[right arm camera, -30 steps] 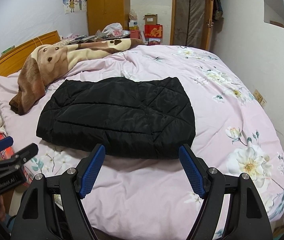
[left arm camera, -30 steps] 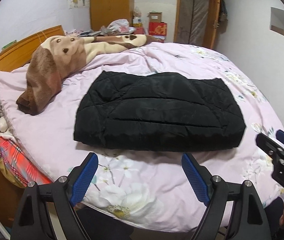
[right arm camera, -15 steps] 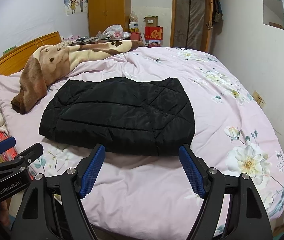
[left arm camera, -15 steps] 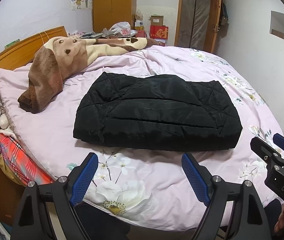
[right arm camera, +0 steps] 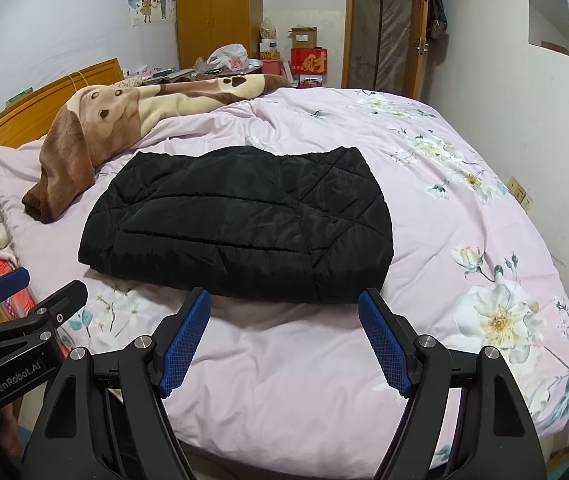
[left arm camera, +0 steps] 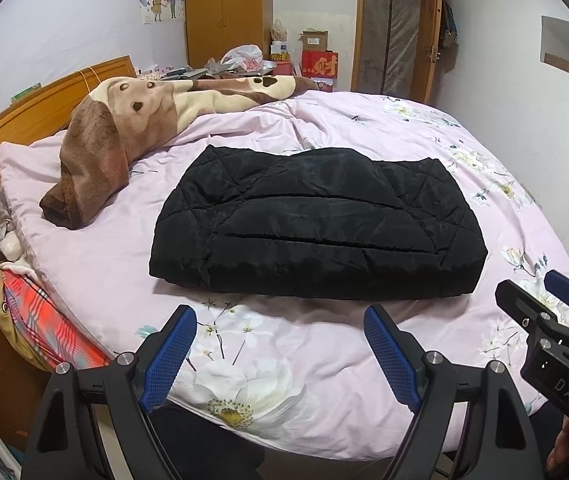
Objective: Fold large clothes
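"DAS" on my right gripper point(left arm camera: 564, 300), "GenRobot.AI" on my left gripper point(right arm camera: 24, 296), gold "财" on far red box point(right arm camera: 309, 61)

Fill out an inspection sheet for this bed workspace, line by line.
Surface: bed with pink floral quilt, rumpled near the top.
Job's things: black quilted jacket lies folded in a flat rectangle mid-bed.
Clutter: brown bear-print blanket bunched at the headboard side; plaid cloth beside the bed.
Grippers: left gripper and right gripper open, empty, short of the jacket.
Cables: thin cord on the headboard.
Surroundings: wardrobe, door, boxes behind the bed.
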The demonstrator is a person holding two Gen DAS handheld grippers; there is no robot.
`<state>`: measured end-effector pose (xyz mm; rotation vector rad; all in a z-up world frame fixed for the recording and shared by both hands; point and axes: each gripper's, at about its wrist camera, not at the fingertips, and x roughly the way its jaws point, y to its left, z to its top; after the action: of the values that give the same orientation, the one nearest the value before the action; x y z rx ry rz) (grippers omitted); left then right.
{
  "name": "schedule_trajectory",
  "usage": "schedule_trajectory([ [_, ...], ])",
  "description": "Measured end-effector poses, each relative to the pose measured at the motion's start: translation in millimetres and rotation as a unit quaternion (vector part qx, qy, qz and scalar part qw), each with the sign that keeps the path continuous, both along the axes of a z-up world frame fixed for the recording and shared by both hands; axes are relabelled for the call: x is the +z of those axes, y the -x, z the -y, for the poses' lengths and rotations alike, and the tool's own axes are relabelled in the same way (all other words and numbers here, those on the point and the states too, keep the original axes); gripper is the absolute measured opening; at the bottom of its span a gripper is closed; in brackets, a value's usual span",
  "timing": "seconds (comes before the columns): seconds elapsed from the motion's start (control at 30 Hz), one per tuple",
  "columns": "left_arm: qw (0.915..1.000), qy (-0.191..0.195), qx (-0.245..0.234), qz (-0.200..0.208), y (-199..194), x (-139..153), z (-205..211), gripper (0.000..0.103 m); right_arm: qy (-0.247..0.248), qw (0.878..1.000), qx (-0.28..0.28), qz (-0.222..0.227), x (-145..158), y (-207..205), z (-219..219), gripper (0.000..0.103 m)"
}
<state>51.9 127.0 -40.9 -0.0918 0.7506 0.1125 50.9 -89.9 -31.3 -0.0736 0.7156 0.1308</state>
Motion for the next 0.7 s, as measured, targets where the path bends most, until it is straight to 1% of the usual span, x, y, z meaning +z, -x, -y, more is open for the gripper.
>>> schedule_trajectory([
  [0.2,1.0000,-0.005,0.001,0.001,1.9,1.5,0.6,0.085,0.000,1.000,0.000,0.001,0.0,-0.3,0.2,0.076],
  [0.7,1.0000,-0.004,0.000,-0.003,-0.2,1.5,0.4,0.085,0.000,1.000,-0.001,0.004,0.5,1.4,-2.3,0.076],
])
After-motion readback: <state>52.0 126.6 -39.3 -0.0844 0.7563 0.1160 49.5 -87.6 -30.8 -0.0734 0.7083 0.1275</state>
